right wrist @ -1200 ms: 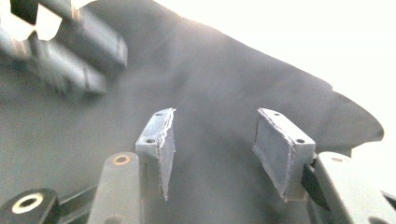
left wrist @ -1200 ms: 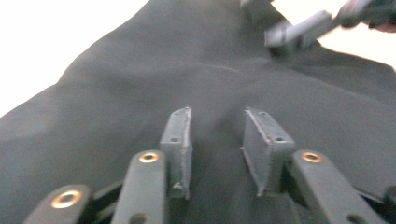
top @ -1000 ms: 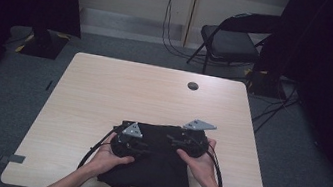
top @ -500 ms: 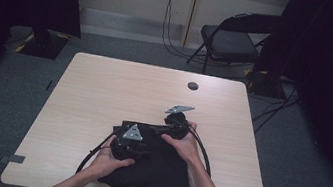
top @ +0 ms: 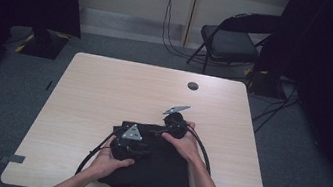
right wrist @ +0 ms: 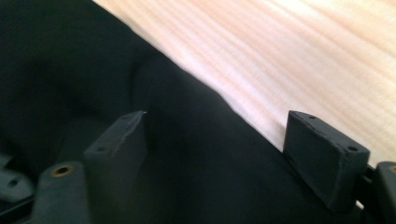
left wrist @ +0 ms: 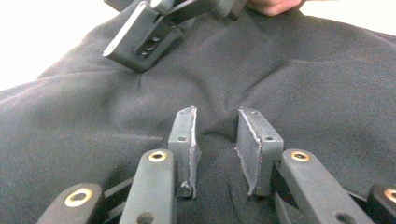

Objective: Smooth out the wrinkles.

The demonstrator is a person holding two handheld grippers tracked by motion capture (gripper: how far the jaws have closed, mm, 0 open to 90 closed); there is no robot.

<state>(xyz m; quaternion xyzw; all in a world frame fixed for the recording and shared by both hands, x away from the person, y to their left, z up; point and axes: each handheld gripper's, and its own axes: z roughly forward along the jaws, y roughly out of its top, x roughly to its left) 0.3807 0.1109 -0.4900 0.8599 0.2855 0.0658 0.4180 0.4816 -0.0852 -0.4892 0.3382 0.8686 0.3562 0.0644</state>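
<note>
Cloth (top: 153,165), one piece, black and folded, on the near half of the table (top: 103,93) with two grippers on it.

One cloth, one table, two grippers, one chair (top: 231,40), one round dark grommet (top: 193,86). The cloth is a rough rectangle whose long axis runs from its far edge toward the table's near edge, its near corner pointing at the person. The left gripper (left wrist: 217,140) rests on the cloth's middle; its jaws stand partly closed with a narrow gap and a small fold of cloth rising between them, though whether the pads press it I cannot tell. The right gripper (right wrist: 233,154) sits over the cloth's far right edge, where cloth meets bare table; its jaws have just been opening and stand released and wide, cloth lying under them unpinched. Beyond the cloth lies the grommet; the chair stands past the table's far side.
</note>
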